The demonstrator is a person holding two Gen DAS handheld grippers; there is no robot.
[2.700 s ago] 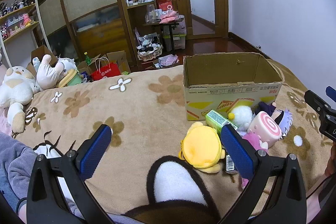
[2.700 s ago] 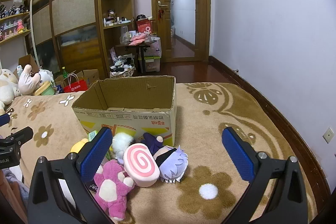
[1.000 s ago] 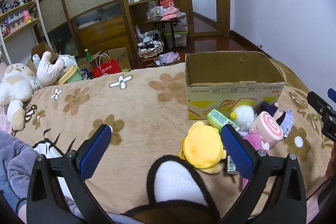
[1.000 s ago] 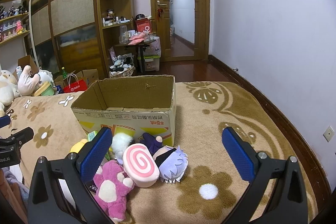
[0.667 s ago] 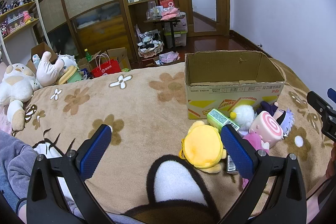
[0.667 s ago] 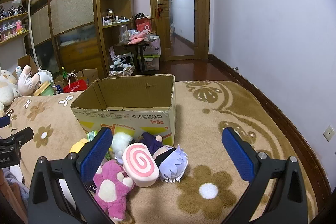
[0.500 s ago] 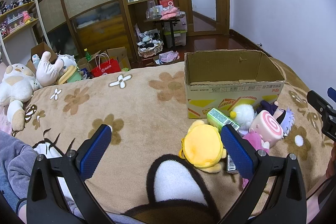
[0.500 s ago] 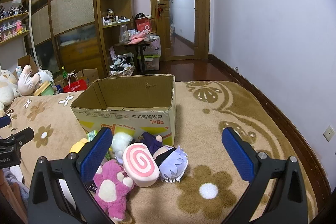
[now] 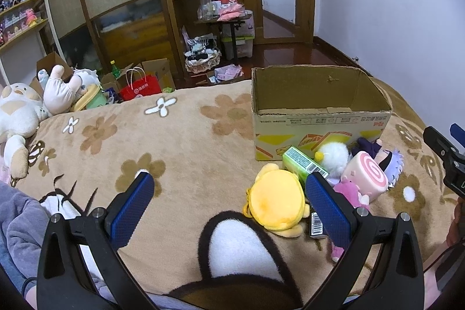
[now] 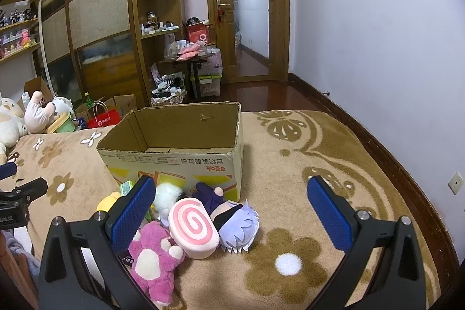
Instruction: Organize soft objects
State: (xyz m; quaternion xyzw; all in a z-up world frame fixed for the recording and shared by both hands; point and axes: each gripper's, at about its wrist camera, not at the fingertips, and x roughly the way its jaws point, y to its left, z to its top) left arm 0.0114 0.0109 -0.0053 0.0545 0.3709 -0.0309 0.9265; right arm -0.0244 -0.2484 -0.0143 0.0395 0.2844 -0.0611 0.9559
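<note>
An open empty cardboard box (image 9: 319,121) (image 10: 180,161) stands on the brown flowered blanket. In front of it lies a pile of soft toys: a yellow plush (image 9: 276,202), a white fluffy ball (image 9: 334,156), a pink swirl roll (image 10: 193,227), a pink bear (image 10: 151,254), a purple-haired doll (image 10: 238,225) and a green packet (image 9: 302,163). My left gripper (image 9: 229,202) is open and empty, hovering just left of the pile. My right gripper (image 10: 229,211) is open and empty, above the pile's right side.
Large plush animals (image 9: 20,112) lie at the blanket's far left. Beyond the bed are a red bag (image 9: 141,87), boxes, shelves and a small loaded table (image 9: 223,19). The blanket's right edge (image 10: 392,164) drops to a wooden floor by the wall.
Both grippers have barely shifted. The toys and the box lie as before.
</note>
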